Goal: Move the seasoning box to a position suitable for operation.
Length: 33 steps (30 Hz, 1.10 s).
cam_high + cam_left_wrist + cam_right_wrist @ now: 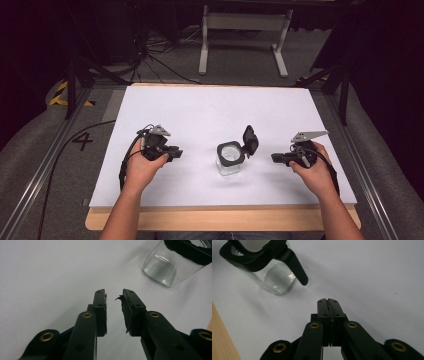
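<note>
Black jaws on the left gripper (113, 298) stand narrowly parted with nothing between them; the pad on one of its fingertips (124, 305) is torn and frayed along its inner edge. The right gripper (327, 301) has its jaws pressed together, pads touching, holding nothing. Each tool is held in one hand, the left hand (142, 167) and the right hand (314, 170), both low over the white sheet (210, 110) that covers the wooden table (225, 220). Both grippers point inward toward the middle of the sheet. Between and slightly ahead of the two sets of fingertips stands a clear glass jar (230, 159), upright, apart from both grippers, with a black collar around its mouth. Its black hinged lid (249, 140) is flipped open and stands up on the side nearer the right gripper. Beyond the table's far edge, cables (160, 60) lie on the grey floor beside a white metal stand (245, 35).
</note>
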Tool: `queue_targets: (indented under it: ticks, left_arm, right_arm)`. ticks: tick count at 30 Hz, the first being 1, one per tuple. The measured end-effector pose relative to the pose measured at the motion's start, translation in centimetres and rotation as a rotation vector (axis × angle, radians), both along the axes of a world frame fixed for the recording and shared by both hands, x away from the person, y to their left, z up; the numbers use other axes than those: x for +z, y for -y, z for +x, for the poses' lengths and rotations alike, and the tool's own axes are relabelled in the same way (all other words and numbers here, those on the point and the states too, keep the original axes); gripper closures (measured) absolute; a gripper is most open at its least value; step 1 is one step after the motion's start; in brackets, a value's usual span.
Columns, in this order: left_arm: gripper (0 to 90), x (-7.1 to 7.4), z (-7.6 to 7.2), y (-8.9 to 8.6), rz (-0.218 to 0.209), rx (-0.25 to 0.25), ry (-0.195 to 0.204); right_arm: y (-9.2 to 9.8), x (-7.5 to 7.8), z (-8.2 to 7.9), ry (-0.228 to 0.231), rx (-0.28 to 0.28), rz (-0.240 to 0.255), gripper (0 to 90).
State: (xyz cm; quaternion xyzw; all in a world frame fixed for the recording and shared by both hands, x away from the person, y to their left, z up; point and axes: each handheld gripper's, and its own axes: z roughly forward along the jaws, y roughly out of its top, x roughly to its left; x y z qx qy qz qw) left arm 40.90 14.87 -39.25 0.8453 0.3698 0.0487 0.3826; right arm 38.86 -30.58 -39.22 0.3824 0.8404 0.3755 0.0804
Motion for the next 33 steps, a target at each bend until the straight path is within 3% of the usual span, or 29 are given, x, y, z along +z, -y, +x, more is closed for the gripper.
queue_targets:
  ticks: [4, 6, 7, 12, 18, 26, 29, 33]
  left_arm:
    - [81.8, 0.1, 0.5, 0.7, -0.010, -0.026, 0.011]
    - [88.7, 0.2, 1.0, 1.4, -0.051, -0.045, 0.006]
    - [89.6, 0.2, 1.0, 1.4, -0.051, -0.045, 0.006]
    - [89.9, 0.0, 2.3, 3.1, -0.058, -0.065, 0.015]
    - [89.7, -0.4, 3.6, 5.9, -0.037, -0.128, 0.072]
    - [89.8, -2.2, 4.8, 8.2, -0.038, -0.176, 0.053]
    - [89.8, -2.4, 4.9, 9.0, -0.069, -0.202, 0.069]
    - [89.8, -2.4, 4.7, 9.6, -0.062, -0.243, 0.064]
  right_arm:
    - [0.0, 0.4, -0.9, 0.012, 0.017, -0.008, 90.0]
    - [0.2, 0.7, -1.7, 0.015, 0.027, 0.000, 90.0]
    - [0.4, 0.8, -1.9, 0.019, 0.028, 0.000, 90.0]
    - [1.5, 0.8, -2.9, 0.022, -0.002, 0.009, 90.0]
    - [2.9, 0.7, -4.3, 0.034, -0.031, 0.014, 90.0]
    - [2.8, 0.7, -5.4, 0.033, -0.018, 0.002, 90.0]
    - [2.6, 0.6, -5.6, 0.039, -0.009, 0.002, 90.0]
    - [2.5, 0.7, -5.7, 0.040, -0.006, 0.003, 90.0]
